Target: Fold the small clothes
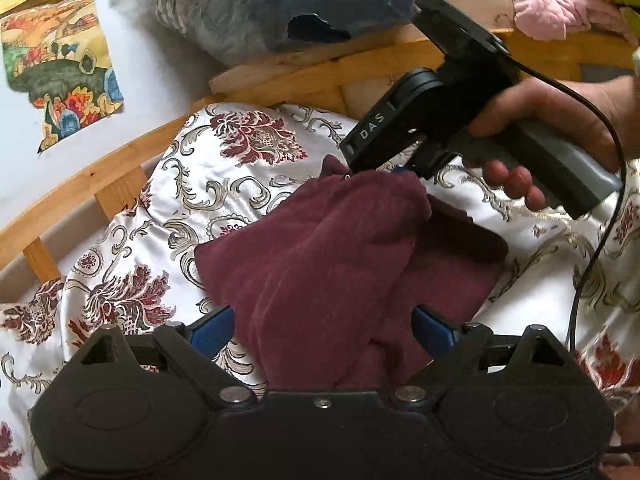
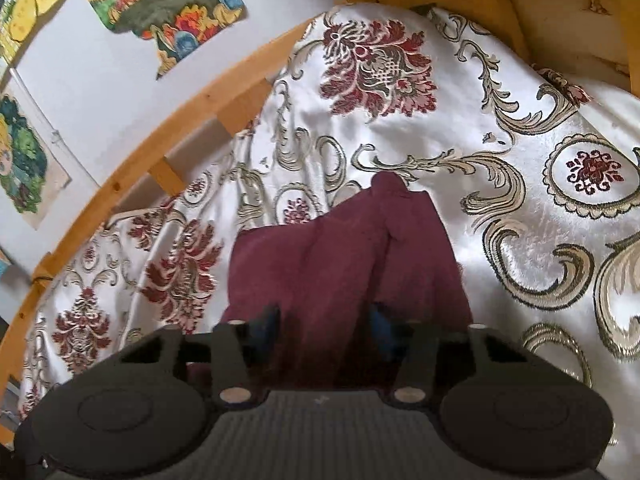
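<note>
- White bedspread [image 1: 256,184] with floral pattern covers a bed with wooden frame [image 1: 120,160].
- Maroon cloth [image 1: 320,256] lies at the frame centre.
- Left gripper [image 1: 320,332] is closed on its near edge.
- Right gripper [image 2: 324,332] pinches the cloth [image 2: 340,256] too.

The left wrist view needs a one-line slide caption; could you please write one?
Both hand-held grippers, left and right, lift a maroon cloth above a floral bedspread.
</note>
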### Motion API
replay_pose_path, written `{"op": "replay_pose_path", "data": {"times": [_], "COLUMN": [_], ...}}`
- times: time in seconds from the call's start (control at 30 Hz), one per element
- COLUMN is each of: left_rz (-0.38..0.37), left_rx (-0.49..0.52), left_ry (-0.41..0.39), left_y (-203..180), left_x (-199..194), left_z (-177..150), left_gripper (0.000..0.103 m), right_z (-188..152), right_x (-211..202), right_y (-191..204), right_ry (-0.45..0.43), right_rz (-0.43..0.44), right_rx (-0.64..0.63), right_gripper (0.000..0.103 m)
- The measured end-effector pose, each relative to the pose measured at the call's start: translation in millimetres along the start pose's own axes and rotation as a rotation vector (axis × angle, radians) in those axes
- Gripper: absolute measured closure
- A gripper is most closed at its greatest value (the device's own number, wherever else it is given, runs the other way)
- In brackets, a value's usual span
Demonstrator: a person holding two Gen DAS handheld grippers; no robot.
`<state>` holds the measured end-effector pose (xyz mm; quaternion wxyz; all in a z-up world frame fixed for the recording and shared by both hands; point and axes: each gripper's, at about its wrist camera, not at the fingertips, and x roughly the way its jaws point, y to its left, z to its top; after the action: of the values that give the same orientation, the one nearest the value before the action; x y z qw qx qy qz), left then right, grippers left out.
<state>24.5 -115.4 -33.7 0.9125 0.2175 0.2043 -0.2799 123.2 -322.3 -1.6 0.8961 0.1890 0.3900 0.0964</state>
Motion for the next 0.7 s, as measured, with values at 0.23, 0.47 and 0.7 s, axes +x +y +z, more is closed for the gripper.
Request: {"op": "replay_pose_path", "data": {"times": [0.23,0.47,0.7], "left_rz": [-0.065,-0.157,-0.308], "left_rx": [-0.038,-0.147,-0.277], "left_ry": [-0.005,-0.028,-0.043], "left_y": [2,7,9], "left_x": [4,7,15], "left_z": [-1,8,6], "left_gripper": [0.045,0.057,0.052], "right_z": [3,3,-4], "right_x": [-1,-32,-34], "right_y": [17,42,12], "right_ry": [-0.039,-0.165,-0.145], "right_rz": [-0.057,-0.187,-0.227], "right_rx": [-0.109,-0.279,-0.235], "right_gripper": [0.086,0.088,0.088]}}
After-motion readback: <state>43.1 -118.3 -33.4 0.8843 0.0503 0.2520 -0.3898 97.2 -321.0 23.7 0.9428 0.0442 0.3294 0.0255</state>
